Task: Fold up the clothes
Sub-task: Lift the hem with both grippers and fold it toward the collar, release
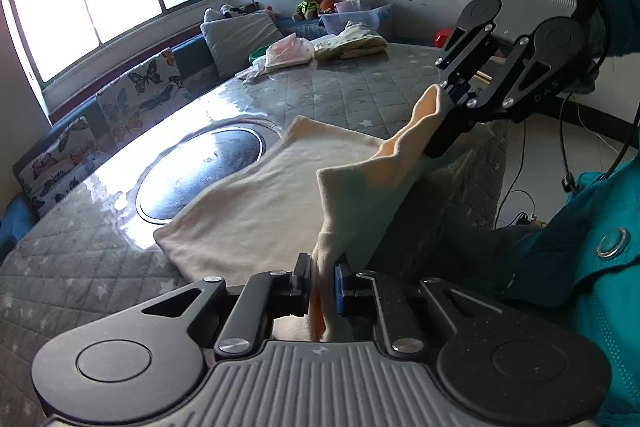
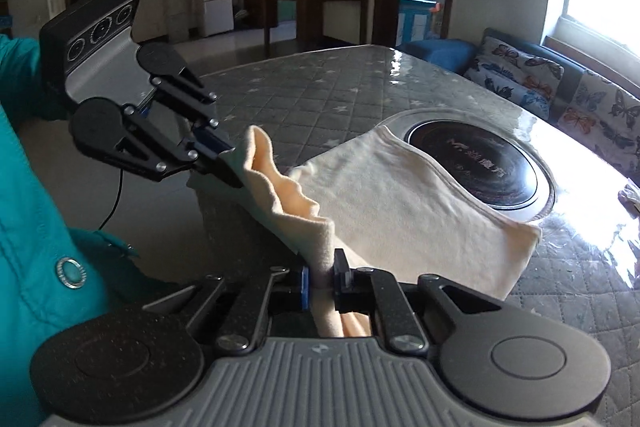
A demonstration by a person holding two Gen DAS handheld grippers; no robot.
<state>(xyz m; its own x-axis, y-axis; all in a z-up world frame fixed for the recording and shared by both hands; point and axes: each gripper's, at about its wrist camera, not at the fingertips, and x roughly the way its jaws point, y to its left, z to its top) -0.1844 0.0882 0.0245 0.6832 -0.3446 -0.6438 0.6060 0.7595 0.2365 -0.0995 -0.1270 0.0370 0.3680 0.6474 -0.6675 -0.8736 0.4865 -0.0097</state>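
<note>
Cream fabric, a soft garment (image 1: pixel 256 195) with a pale orange inner face, lies mostly flat on a grey quilted table (image 1: pixel 360 83) under a clear glossy cover. Its near edge is lifted off the surface and stretched between two handheld grippers. The left gripper (image 1: pixel 322 283) has its pads pressed together on one near corner, with cloth bunched between them and hanging down behind. The right gripper (image 2: pixel 322 277) pinches the other near corner in the same way; from the left camera it appears further along the same edge, up and to the right (image 1: pixel 448 95).

The raised edge runs straight from one gripper to the other, rippling slightly in the middle. The rest of the garment extends forward, away from both grippers, towards a round black hob (image 2: pixel 476 163) set into the table, and its far edge overlaps the rim of that hob. Both grippers point down and forward along the cloth, and neither looks nearer to the far edge than the other.

Judging from this, the fold would carry the held edge forward over the flat part, both hands travelling together.

A person's teal sleeve (image 2: pixel 24 195) shows beside the grippers. Folded clothes (image 1: pixel 350 45) sit at the table's far end, well apart
</note>
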